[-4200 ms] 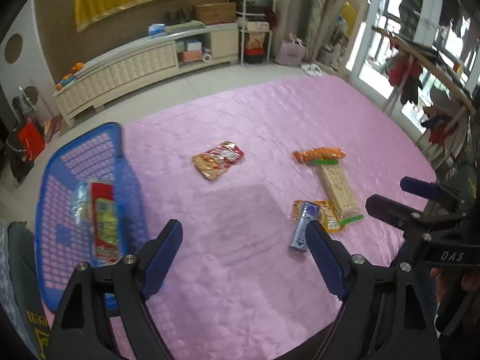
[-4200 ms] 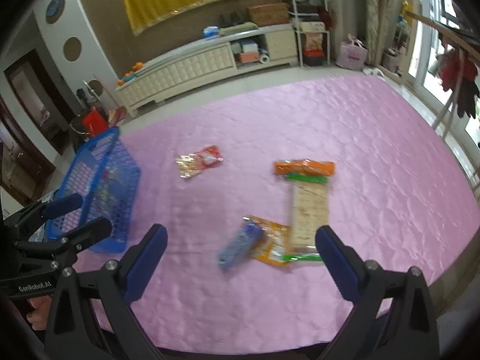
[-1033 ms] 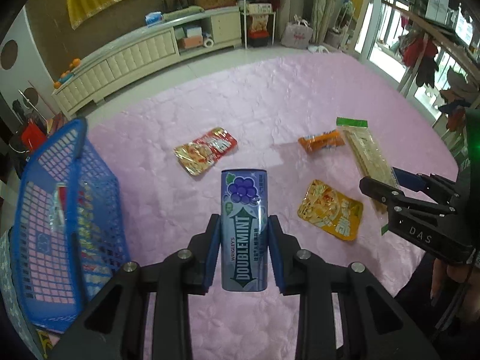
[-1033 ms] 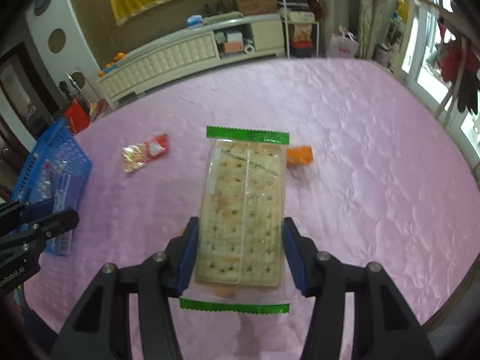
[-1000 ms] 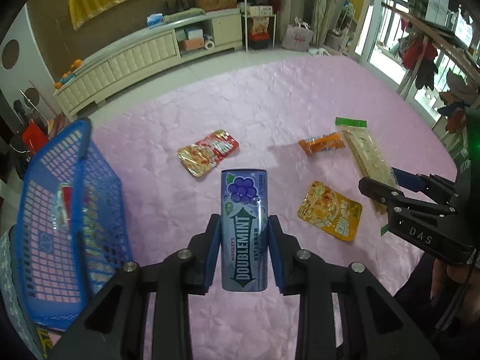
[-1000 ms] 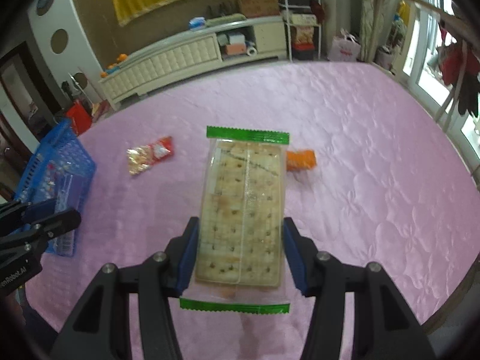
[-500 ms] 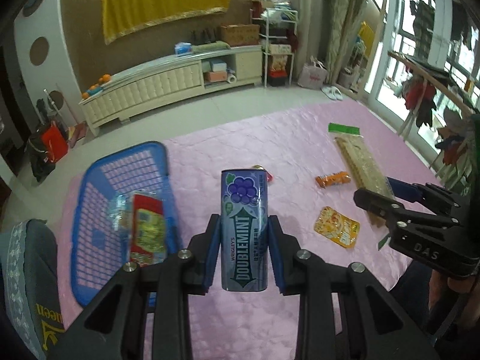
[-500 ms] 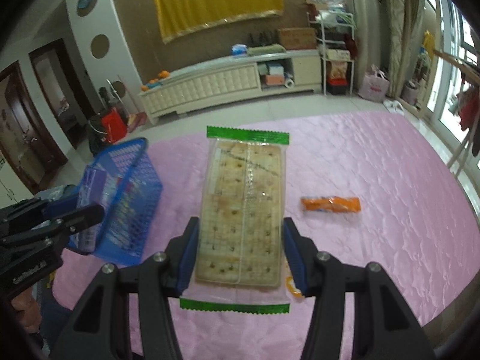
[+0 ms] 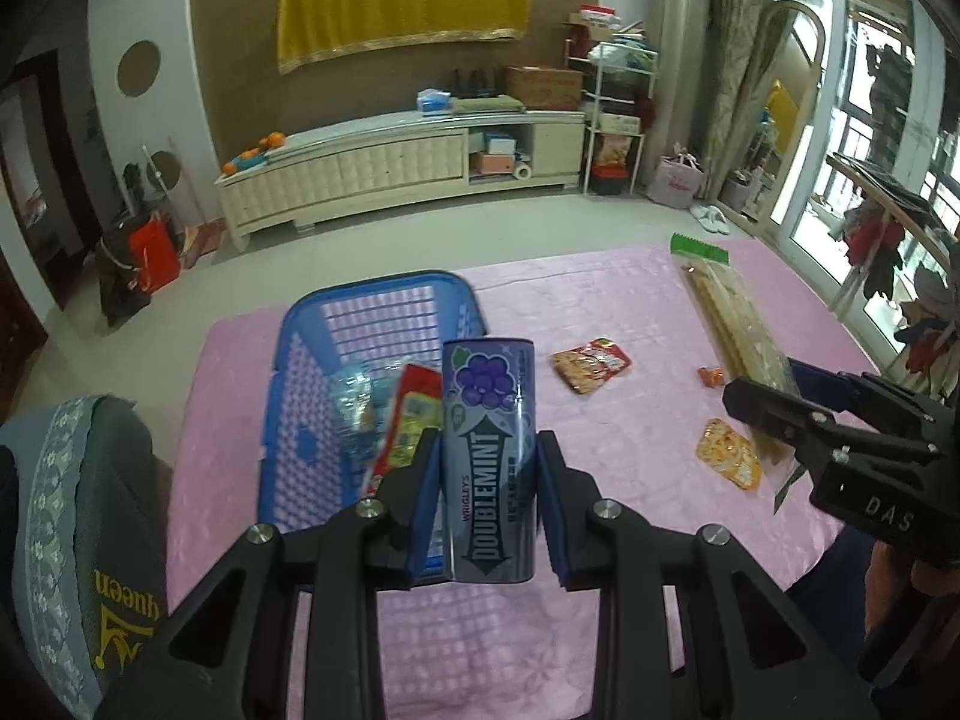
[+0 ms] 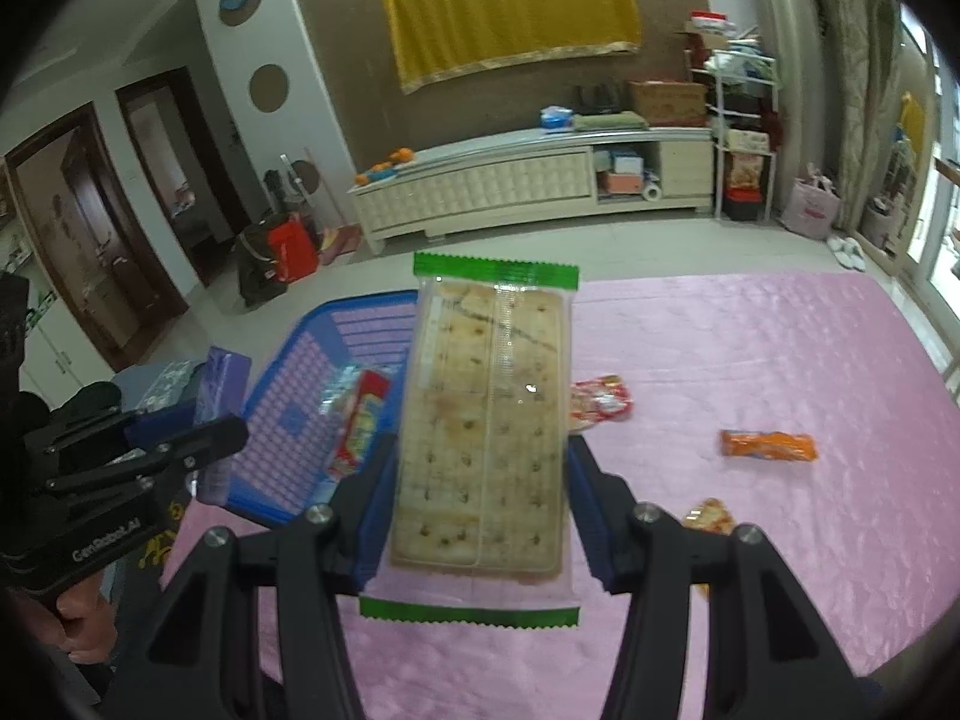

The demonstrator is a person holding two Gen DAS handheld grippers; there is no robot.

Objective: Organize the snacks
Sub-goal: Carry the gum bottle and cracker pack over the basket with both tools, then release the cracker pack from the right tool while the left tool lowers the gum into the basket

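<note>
My left gripper [image 9: 487, 504] is shut on a purple Doublemint gum tin [image 9: 489, 462], held upright in front of the blue plastic basket [image 9: 384, 306]. A red-and-yellow packet [image 9: 402, 414] and a clear wrapper lie in the basket. My right gripper [image 10: 483, 504] is shut on a clear cracker pack with green ends [image 10: 486, 438], held above the pink mat, with the basket [image 10: 312, 414] just to its left. In the left wrist view the right gripper [image 9: 774, 396] stands at the right edge; the left gripper [image 10: 204, 426] shows at the left of the right wrist view.
On the pink mat [image 9: 630, 312] lie a red snack pouch [image 9: 591, 363], a yellow-orange pouch [image 9: 729, 461] and an orange bar [image 10: 768, 445]. A grey cushion [image 9: 78, 516] sits left of the basket. A white cabinet [image 9: 390, 168] lines the far wall across bare floor.
Both grippers have risen and swung left toward the basket, each keeping its snack. The basket now sits directly ahead of the gum tin, and the loose snacks have slid to the right.
</note>
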